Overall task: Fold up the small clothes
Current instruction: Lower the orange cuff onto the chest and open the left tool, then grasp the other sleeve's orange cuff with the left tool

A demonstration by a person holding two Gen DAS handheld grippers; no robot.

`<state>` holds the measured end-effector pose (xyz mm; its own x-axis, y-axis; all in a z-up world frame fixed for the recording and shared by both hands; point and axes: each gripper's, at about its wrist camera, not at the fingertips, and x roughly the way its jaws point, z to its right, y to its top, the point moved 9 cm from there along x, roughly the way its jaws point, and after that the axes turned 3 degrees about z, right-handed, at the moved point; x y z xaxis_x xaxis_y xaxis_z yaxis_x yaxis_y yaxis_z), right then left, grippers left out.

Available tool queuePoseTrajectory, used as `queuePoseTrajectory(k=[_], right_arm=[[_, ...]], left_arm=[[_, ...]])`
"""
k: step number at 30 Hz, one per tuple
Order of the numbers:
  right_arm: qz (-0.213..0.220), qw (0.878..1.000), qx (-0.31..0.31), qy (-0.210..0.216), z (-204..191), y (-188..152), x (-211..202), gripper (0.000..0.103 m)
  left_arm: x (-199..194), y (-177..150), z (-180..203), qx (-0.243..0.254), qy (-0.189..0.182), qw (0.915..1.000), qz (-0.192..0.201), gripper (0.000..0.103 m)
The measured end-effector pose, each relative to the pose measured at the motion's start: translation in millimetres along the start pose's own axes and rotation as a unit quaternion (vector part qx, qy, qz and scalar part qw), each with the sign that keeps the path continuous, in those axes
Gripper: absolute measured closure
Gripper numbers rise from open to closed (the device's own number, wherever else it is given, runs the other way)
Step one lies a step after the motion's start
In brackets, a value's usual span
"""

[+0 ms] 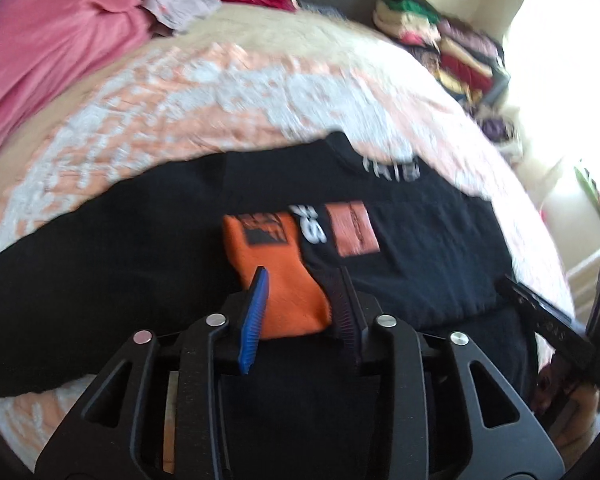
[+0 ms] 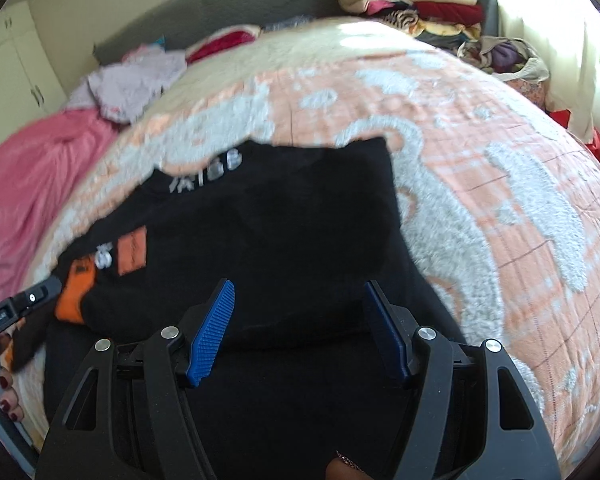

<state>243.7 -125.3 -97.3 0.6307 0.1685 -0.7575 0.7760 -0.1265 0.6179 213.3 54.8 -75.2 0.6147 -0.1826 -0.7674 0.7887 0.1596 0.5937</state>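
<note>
At frame centre a black T-shirt lies spread on a peach-and-white bedspread. The left gripper rises from the bottom edge, jaws narrowly apart around the shirt's orange sleeve.

Soft cloth on a tufted bed, hard matt plastic on the tools.

The black T-shirt is matt knit with orange printed patches; the bedspread looks quilted, its white pattern fuzzy. The left tool and right tool are matt black plastic with ribbed blue pads and shiny metal rivets.
</note>
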Motion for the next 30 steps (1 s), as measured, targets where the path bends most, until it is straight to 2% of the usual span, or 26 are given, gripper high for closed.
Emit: queuePoseTrajectory(k=[3,5,7,12,14,17,21,30], right_arm=[[-0.025,0.999,-0.021,-0.019,-1.0,-7.6,11.2,0.038],[-0.022,0.999,-0.028,-0.022,-4.3,-6.3,8.6,0.037],[-0.010,1.000,-0.022,-0.003,-9.1,-3.1,0.2,0.035],[0.014,0.999,-0.028,0.021,-22.1,0.5,-20.4,0.032],[0.022,0.999,-0.032,0.026,-28.7,0.8,-28.0,0.018],[0.032,0.998,-0.045,0.040,-44.8,1.3,-38.7,0.014],[0.041,0.996,-0.062,0.051,-67.6,2.4,-45.6,0.010],[0.050,0.990,-0.097,0.090,-124.8,5.6,-55.7,0.007]], left_arm=[[27.5,-17.1,-5.8,-0.002,0.020,0.9989,-0.041,0.072],[26.7,-18.0,-9.2,-0.011,0.013,0.9992,-0.037,0.072],[18.7,-16.6,-11.0,-0.015,0.008,0.9994,-0.030,0.067],[-7.4,-12.1,-18.6,-0.020,0.012,0.9997,-0.006,0.048],[-19.6,-9.9,-25.9,-0.029,0.015,0.9994,0.007,0.039],[-34.7,-7.0,-35.6,-0.044,0.025,0.9984,0.025,0.025],[-54.1,-8.7,-59.0,-0.066,0.042,0.9961,0.042,0.013],[-89.6,-23.7,-124.6,-0.125,0.075,0.9873,0.063,0.010]])
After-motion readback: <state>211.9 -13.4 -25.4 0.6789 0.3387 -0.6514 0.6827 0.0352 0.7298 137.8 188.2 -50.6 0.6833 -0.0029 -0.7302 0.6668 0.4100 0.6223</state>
